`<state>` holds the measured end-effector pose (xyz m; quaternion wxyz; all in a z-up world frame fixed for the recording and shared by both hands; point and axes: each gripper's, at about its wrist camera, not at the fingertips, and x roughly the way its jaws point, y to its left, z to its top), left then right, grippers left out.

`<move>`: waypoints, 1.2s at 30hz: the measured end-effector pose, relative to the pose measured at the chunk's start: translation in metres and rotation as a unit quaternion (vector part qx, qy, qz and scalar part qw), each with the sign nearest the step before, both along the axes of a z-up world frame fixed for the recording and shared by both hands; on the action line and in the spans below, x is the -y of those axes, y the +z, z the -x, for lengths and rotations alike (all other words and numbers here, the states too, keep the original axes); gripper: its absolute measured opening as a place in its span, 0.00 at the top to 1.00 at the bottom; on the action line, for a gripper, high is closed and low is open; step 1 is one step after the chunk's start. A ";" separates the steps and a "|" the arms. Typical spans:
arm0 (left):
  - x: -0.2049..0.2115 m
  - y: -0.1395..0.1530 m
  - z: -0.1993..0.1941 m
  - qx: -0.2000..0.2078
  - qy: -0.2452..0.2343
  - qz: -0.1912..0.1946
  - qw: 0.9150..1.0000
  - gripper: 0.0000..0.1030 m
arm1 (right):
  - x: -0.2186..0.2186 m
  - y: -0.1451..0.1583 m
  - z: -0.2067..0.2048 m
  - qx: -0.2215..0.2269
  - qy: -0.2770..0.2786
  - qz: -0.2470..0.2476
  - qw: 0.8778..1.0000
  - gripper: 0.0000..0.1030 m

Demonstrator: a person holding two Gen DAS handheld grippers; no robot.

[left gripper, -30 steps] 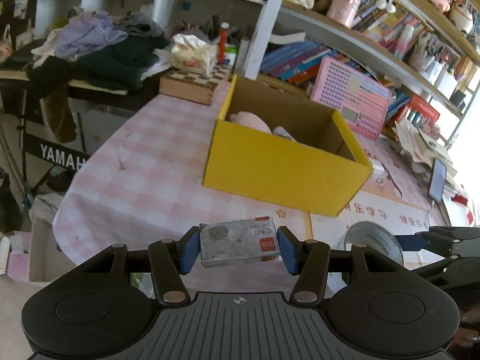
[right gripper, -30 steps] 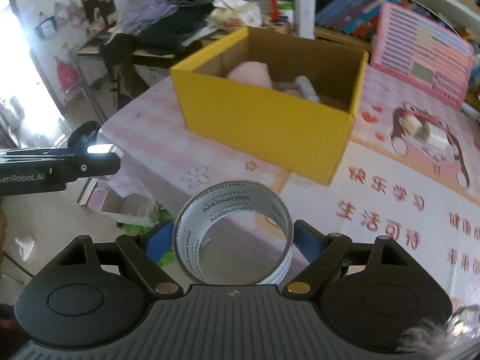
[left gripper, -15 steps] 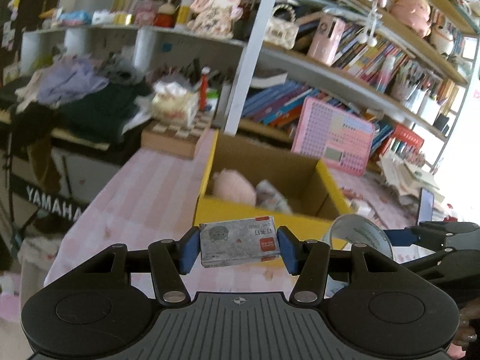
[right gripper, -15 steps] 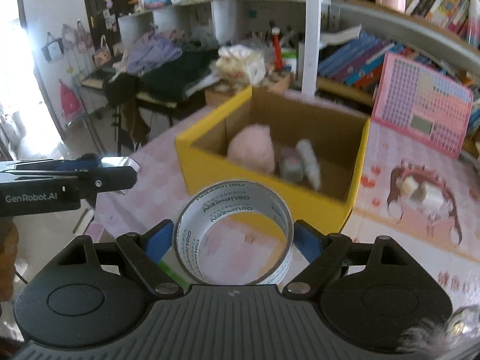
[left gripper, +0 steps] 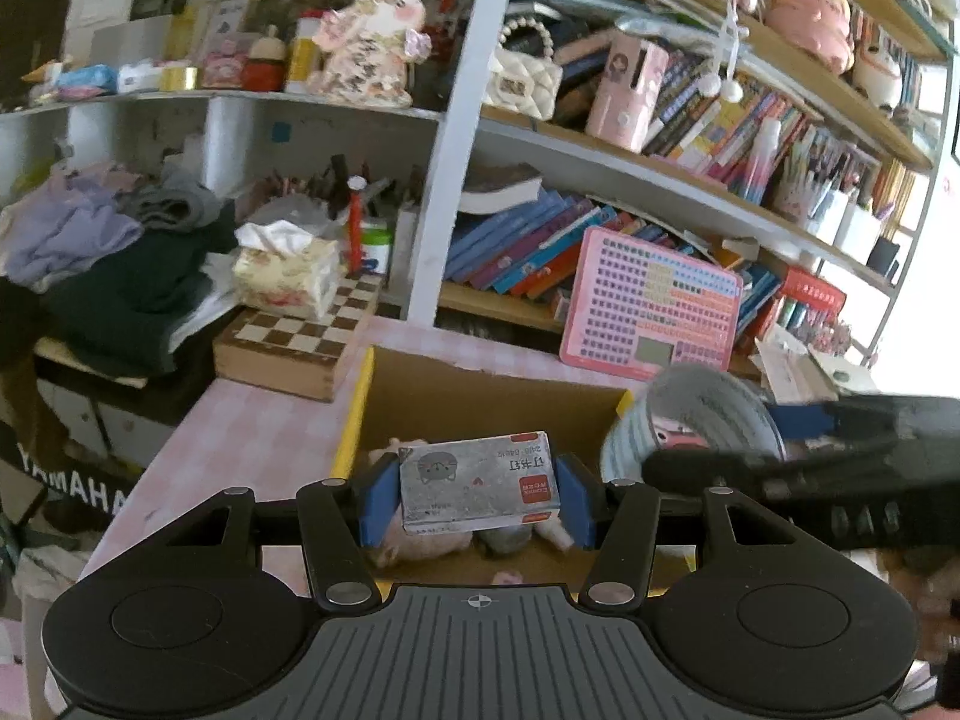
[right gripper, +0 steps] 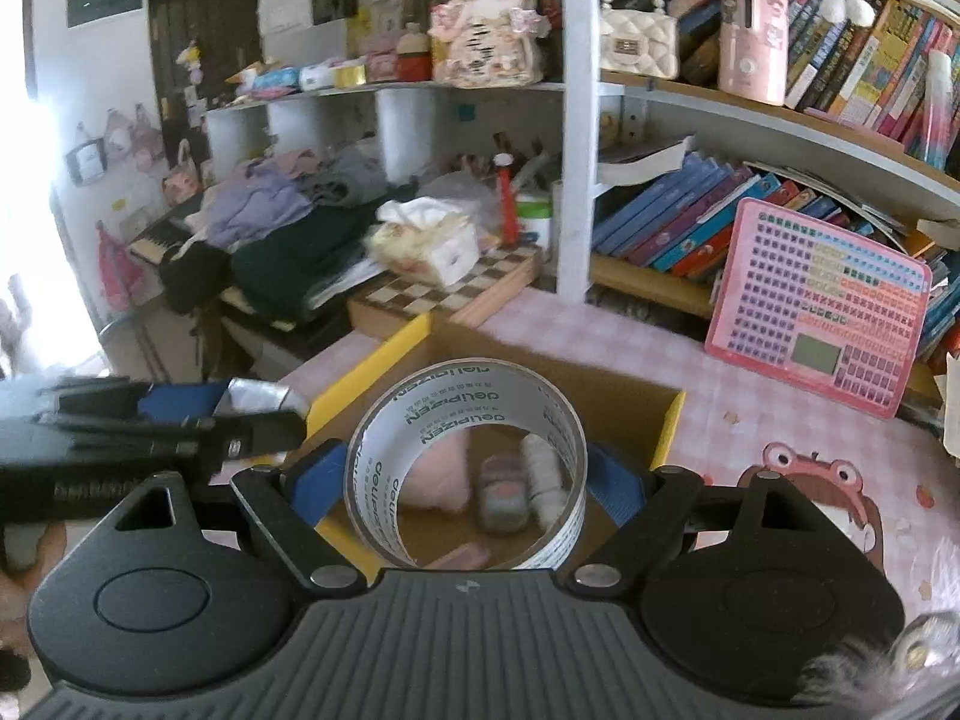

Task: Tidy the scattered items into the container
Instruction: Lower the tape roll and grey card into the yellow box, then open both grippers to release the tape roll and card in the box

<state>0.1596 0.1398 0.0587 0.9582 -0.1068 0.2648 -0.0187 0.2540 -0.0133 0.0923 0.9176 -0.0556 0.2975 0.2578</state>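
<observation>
Staple box point(left gripper: 480, 481) clamped left, tape roll point(right gripper: 465, 462) right (both above yellow box point(right gripper: 372, 369)).

box point(right gripper: 666, 426): on the surface point(right gripper: 714, 396)
chessboard point(left gripper: 300, 339): behind box, to its left
keypad board point(right gripper: 822, 306): behind box, to its right
plush toy point(right gripper: 441, 471): inside box

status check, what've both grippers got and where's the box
Left gripper shut on small staples box. Right gripper shut on tape roll. Both over the open yellow box. Nothing in the way.

Two wrist fisheyes, close above shared yellow box point(left gripper: 351, 414), facing shelves point(right gripper: 750, 114)
</observation>
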 end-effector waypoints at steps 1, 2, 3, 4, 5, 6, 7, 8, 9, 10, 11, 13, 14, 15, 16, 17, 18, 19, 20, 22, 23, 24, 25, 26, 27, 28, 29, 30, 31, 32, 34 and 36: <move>0.002 -0.002 -0.006 -0.004 0.000 -0.004 1.000 0.48 | 0.001 -0.001 -0.010 -0.003 -0.003 -0.003 1.000 0.18; 0.004 -0.004 -0.013 -0.008 0.000 -0.009 1.000 0.48 | 0.002 -0.002 -0.020 -0.006 -0.007 -0.009 1.000 0.18; 0.005 -0.007 -0.020 -0.014 -0.002 -0.011 1.000 0.48 | 0.003 -0.003 -0.029 -0.010 -0.010 -0.015 1.000 0.18; 0.006 -0.010 -0.027 -0.019 -0.003 -0.013 1.000 0.48 | 0.003 -0.004 -0.039 -0.016 -0.014 -0.021 1.000 0.18; 0.008 -0.013 -0.033 -0.023 -0.004 -0.018 1.000 0.48 | 0.004 -0.006 -0.049 -0.021 -0.018 -0.026 0.999 0.18; 0.011 -0.016 -0.039 -0.029 -0.007 -0.023 0.999 0.48 | 0.004 -0.008 -0.058 -0.025 -0.019 -0.031 0.999 0.18; 0.014 -0.019 -0.044 -0.035 -0.010 -0.028 0.999 0.48 | 0.003 -0.010 -0.067 -0.030 -0.018 -0.036 0.999 0.18; 0.017 -0.023 -0.049 -0.041 -0.014 -0.032 0.999 0.48 | 0.001 -0.012 -0.077 -0.036 -0.016 -0.040 0.998 0.18; 0.020 -0.026 -0.055 -0.048 -0.018 -0.036 0.998 0.48 | 0.000 -0.015 -0.085 -0.044 -0.013 -0.044 0.998 0.18; 0.023 -0.030 -0.059 -0.055 -0.023 -0.041 0.997 0.48 | -0.003 -0.018 -0.094 -0.054 -0.009 -0.048 0.997 0.18; 0.027 -0.034 -0.064 -0.063 -0.028 -0.047 0.997 0.48 | -0.005 -0.023 -0.103 -0.067 -0.005 -0.051 0.996 0.18; 0.033 -0.042 -0.072 -0.077 -0.035 -0.054 0.995 0.48 | -0.012 -0.036 -0.123 -0.105 0.000 -0.055 0.993 0.17; 0.036 -0.046 -0.075 -0.085 -0.038 -0.055 0.994 0.48 | -0.015 -0.042 -0.131 -0.125 0.001 -0.058 0.990 0.17; 0.038 -0.051 -0.078 -0.093 -0.040 -0.054 0.993 0.47 | -0.018 -0.050 -0.139 -0.147 -0.001 -0.059 0.987 0.17; 0.039 -0.054 -0.080 -0.100 -0.040 -0.052 0.993 0.47 | -0.022 -0.058 -0.146 -0.170 -0.001 -0.057 0.984 0.17; 0.041 -0.058 -0.083 -0.107 -0.040 -0.051 0.992 0.47 | -0.026 -0.066 -0.153 -0.189 0.000 -0.053 0.981 0.17; 0.042 -0.061 -0.085 -0.113 -0.040 -0.052 0.992 0.47 | -0.030 -0.073 -0.159 -0.203 0.000 -0.046 0.978 0.17; 0.043 -0.063 -0.088 -0.117 -0.039 -0.053 0.991 0.47 | -0.035 -0.079 -0.164 -0.213 0.002 -0.039 0.976 0.17; 0.044 -0.065 -0.090 -0.121 -0.038 -0.055 0.990 0.47 | -0.039 -0.085 -0.167 -0.220 0.003 -0.032 0.975 0.17; 0.047 -0.069 -0.094 -0.129 -0.039 -0.060 0.989 0.47 | -0.045 -0.094 -0.173 -0.229 0.006 -0.027 0.973 0.17; 0.049 -0.071 -0.096 -0.133 -0.040 -0.064 0.988 0.47 | -0.046 -0.096 -0.176 -0.231 0.007 -0.030 0.972 0.17; 0.051 -0.072 -0.097 -0.136 -0.042 -0.066 0.988 0.47 | -0.048 -0.097 -0.180 -0.233 0.006 -0.032 0.972 0.17; 0.051 -0.073 -0.098 -0.139 -0.044 -0.064 0.987 0.47 | -0.049 -0.097 -0.184 -0.234 0.006 -0.031 0.972 0.17; 0.052 -0.074 -0.099 -0.142 -0.044 -0.062 0.987 0.47 | -0.051 -0.097 -0.188 -0.233 0.006 -0.028 0.972 0.17; 0.052 -0.075 -0.100 -0.144 -0.043 -0.060 0.987 0.47 | -0.053 -0.097 -0.192 -0.234 0.005 -0.024 0.972 0.18; 0.053 -0.076 -0.101 -0.144 -0.043 -0.060 0.987 0.47 | -0.053 -0.099 -0.196 -0.237 0.004 -0.022 0.971 0.18; 0.054 -0.077 -0.102 -0.144 -0.043 -0.060 0.987 0.47 | -0.052 -0.100 -0.199 -0.240 0.001 -0.022 0.970 0.18; 0.055 -0.077 -0.103 -0.144 -0.043 -0.059 0.987 0.47 | -0.051 -0.103 -0.203 -0.245 -0.003 -0.023 0.969 0.18; 0.056 -0.078 -0.104 -0.145 -0.043 -0.060 0.987 0.47 | -0.050 -0.105 -0.206 -0.250 -0.006 -0.025 0.968 0.17; 0.058 -0.079 -0.105 -0.147 -0.043 -0.061 0.986 0.47 | -0.049 -0.107 -0.208 -0.252 -0.006 -0.031 0.967 0.17; 0.059 -0.081 -0.107 -0.150 -0.045 -0.065 0.986 0.47 | -0.051 -0.108 -0.208 -0.247 0.000 -0.030 0.968 0.17; 0.060 -0.083 -0.108 -0.155 -0.044 -0.068 0.985 0.47 | -0.056 -0.108 -0.208 -0.240 0.007 -0.023 0.970 0.17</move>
